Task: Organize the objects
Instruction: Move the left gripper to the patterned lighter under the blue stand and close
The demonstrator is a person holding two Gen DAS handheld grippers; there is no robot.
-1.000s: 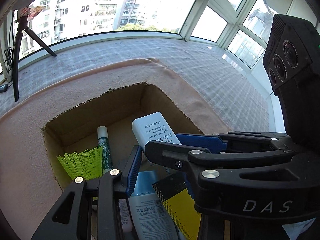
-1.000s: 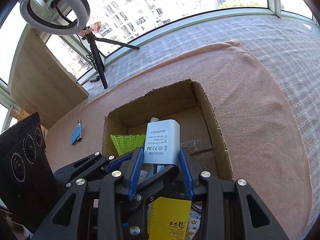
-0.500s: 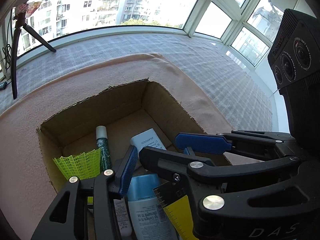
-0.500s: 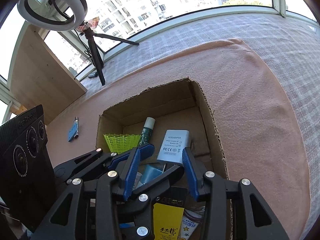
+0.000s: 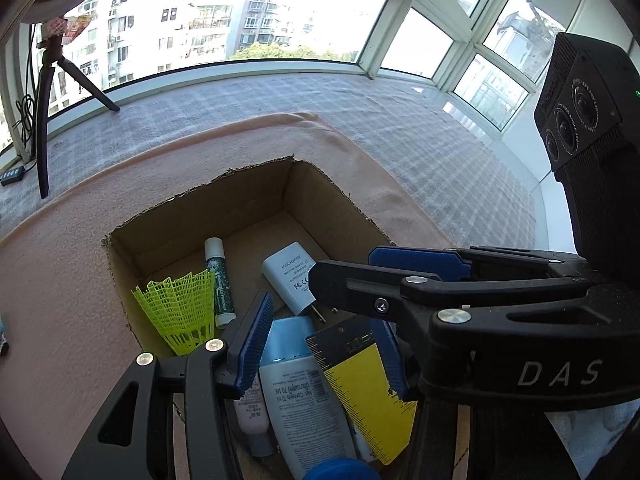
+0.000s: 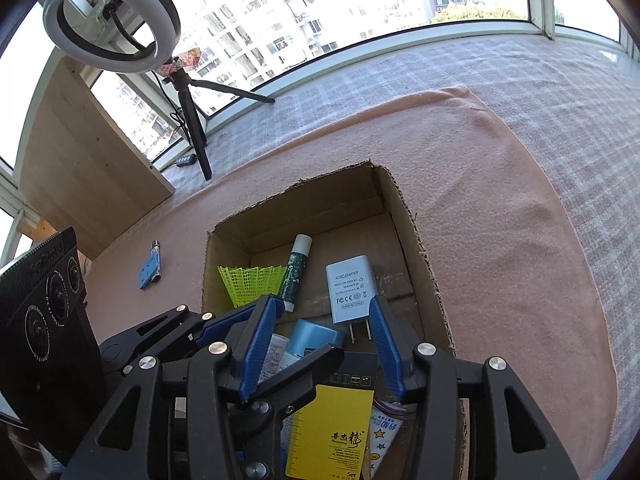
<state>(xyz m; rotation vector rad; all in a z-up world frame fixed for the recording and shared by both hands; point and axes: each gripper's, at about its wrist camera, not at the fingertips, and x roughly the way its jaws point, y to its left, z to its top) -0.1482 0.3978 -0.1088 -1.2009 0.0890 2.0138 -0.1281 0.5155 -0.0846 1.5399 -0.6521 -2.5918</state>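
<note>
An open cardboard box (image 6: 424, 264) (image 5: 320, 188) stands on a pink cloth. In it lie a white AC adapter (image 6: 351, 289) (image 5: 292, 276), a yellow-green shuttlecock (image 6: 250, 284) (image 5: 180, 308), a green tube (image 6: 295, 268) (image 5: 218, 280), a blue-capped bottle (image 5: 300, 372) and a yellow-and-black pack (image 6: 332, 424) (image 5: 360, 376). My right gripper (image 6: 320, 344) is open and empty above the box, the adapter just beyond its fingertips. My left gripper (image 5: 320, 344) is open and empty over the bottle. The right gripper's arm crosses the left wrist view.
A small blue object (image 6: 149, 268) lies on the pink cloth (image 6: 500, 220) left of the box. A ring light on a tripod (image 6: 188, 100) stands at the back by the window, next to a wooden panel (image 6: 80, 168). Grey checked cloth (image 6: 540, 80) lies beyond.
My right gripper opened and let go of the white adapter, which dropped into the box and now lies flat there. Both grippers drew back a little.
</note>
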